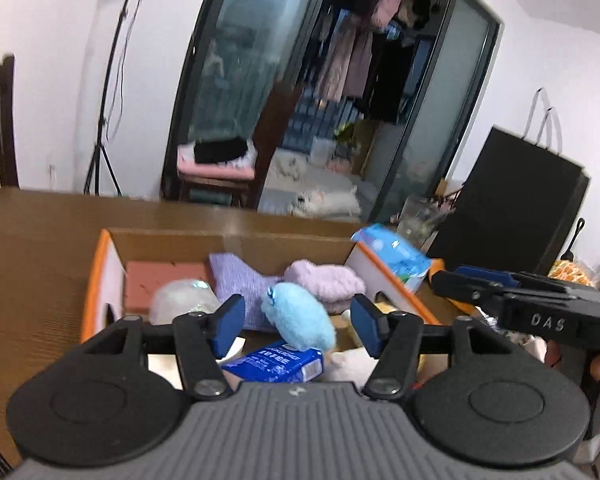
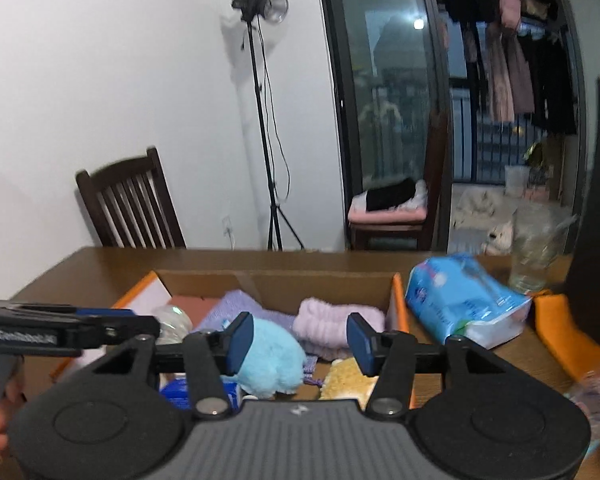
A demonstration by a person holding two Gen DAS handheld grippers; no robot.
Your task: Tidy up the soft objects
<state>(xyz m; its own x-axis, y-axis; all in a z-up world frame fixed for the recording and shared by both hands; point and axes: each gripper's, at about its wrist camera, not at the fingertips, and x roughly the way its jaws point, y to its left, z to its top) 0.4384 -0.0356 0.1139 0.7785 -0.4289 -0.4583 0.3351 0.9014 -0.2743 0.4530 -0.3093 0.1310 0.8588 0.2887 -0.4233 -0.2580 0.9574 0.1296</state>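
An open cardboard box (image 1: 100,264) with orange edges sits on the brown table. Inside lie a light blue plush toy (image 1: 300,316), a purple knit cloth (image 1: 240,276), a lilac fluffy roll (image 1: 326,282), a clear crumpled bag (image 1: 182,300), a blue tissue pack (image 1: 276,362) and a yellow sponge-like piece (image 2: 346,378). My left gripper (image 1: 296,326) is open above the box, the plush between its pads without contact. My right gripper (image 2: 300,342) is open over the same box (image 2: 398,304), the plush (image 2: 268,364) beside its left pad. Each gripper shows in the other's view.
A blue pack of wipes (image 2: 460,300) lies right of the box, with a clear glass (image 2: 534,248) behind it. A black bag (image 1: 512,204) stands at the table's right. Dark wooden chairs (image 2: 132,208) and a light stand (image 2: 264,120) are behind the table.
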